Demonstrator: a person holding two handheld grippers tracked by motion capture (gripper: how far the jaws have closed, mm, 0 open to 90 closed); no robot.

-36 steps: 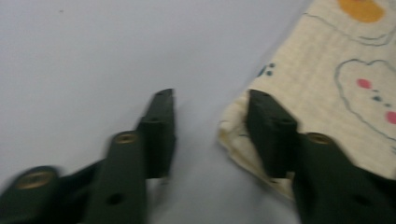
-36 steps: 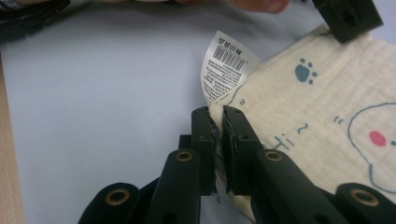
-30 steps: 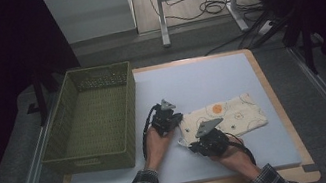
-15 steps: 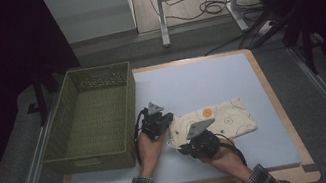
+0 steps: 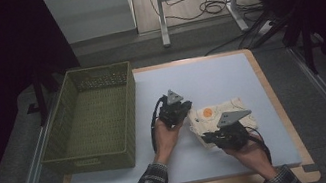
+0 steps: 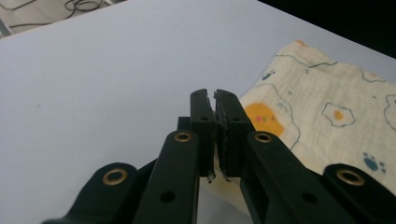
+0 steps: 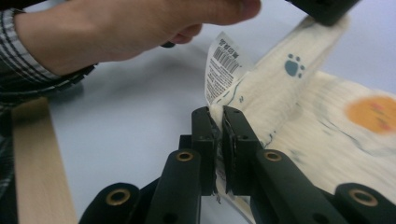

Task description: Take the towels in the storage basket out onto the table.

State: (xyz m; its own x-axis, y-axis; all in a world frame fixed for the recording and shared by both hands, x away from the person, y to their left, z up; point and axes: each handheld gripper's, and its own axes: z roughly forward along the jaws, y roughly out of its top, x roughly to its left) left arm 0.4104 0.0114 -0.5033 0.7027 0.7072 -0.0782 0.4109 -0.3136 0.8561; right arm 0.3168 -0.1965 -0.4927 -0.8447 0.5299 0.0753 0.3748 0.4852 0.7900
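A cream cloth [image 5: 217, 110] printed with fried eggs and paw prints lies at the table's right middle. My left gripper [image 5: 184, 113] is at the cloth's left corner, its jaws shut [image 6: 214, 95] with the cloth's edge [image 6: 327, 107] pinched between them. My right gripper [image 5: 206, 137] sits at the cloth's near-left edge. In the right gripper view its jaws [image 7: 217, 114] are shut on the hem [image 7: 327, 135], right below a white barcode label [image 7: 224, 70]. The strip of cloth between the two grippers is lifted off the table.
A green woven basket [image 5: 89, 160] stands empty at the table's left side, close to my left hand [image 7: 116, 32]. The pale table top [image 5: 198, 75] has a wooden rim. Table legs and cables are on the floor beyond the far edge.
Both grippers, still gripping the cloth, swung left toward the basket and then came back to the right, a little higher. The cloth followed and is more bunched.
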